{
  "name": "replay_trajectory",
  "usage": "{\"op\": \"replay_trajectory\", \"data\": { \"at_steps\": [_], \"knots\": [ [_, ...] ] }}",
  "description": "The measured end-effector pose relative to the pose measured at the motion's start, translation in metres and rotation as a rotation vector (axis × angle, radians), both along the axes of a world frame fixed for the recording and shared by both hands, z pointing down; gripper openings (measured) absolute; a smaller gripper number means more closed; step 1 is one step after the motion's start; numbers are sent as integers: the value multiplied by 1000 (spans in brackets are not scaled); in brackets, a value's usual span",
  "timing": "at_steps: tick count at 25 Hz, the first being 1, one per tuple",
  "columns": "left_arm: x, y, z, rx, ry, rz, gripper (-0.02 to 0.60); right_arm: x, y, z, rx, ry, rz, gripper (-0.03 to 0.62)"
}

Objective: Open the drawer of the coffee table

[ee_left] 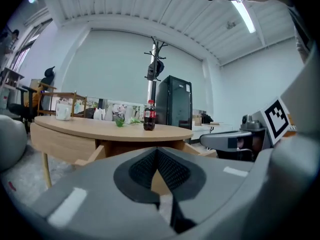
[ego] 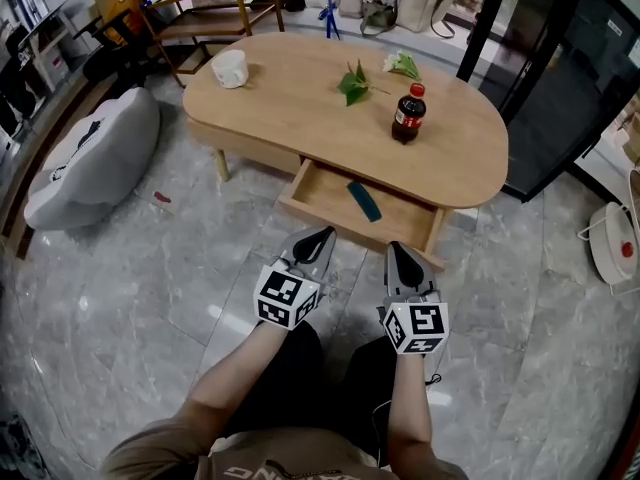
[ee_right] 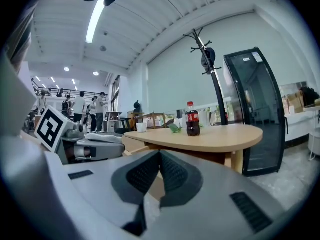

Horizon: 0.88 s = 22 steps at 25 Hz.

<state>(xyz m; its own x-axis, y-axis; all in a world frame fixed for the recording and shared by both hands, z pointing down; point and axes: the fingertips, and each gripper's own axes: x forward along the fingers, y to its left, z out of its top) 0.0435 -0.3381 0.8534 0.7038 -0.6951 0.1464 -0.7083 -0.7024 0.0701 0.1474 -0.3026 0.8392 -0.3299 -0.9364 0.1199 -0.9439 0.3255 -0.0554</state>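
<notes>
Coffee table (ego: 300, 108) stands before us, its drawer (ego: 325, 200) pulled well out beneath the top; our left gripper (ego: 322, 235) and right gripper (ego: 398, 251), both pressed together and empty, hover just short of it. We judge a careless bump could topple the cola bottle (ego: 408, 114).
</notes>
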Motion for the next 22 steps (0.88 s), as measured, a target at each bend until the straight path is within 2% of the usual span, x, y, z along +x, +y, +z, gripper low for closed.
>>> {"op": "replay_trajectory", "data": {
  "at_steps": [2,4,7,12,15,20,22],
  "knots": [
    [5,-4,5,-48,34,-5,-9,-2,-5,0,-16,5,3,6],
    [12,-6,7,-104,31,29,-9,-3,-7,-6,-32,17,10,6],
    [21,-19,-17,-116,14,60,-9,9,-18,-24,-51,11,43,6],
    [17,-31,-88,-152,-6,37,-9,20,-17,-80,-128,-47,68,6],
    [11,-25,-140,-167,-26,30,-9,19,-11,-129,-163,-33,63,6],
    [-17,-8,-232,-177,-49,1,-9,12,-4,-238,-150,-7,53,6],
    [-29,0,-273,-175,-37,-20,-9,10,-3,-281,-145,11,37,6]
  ]
}}
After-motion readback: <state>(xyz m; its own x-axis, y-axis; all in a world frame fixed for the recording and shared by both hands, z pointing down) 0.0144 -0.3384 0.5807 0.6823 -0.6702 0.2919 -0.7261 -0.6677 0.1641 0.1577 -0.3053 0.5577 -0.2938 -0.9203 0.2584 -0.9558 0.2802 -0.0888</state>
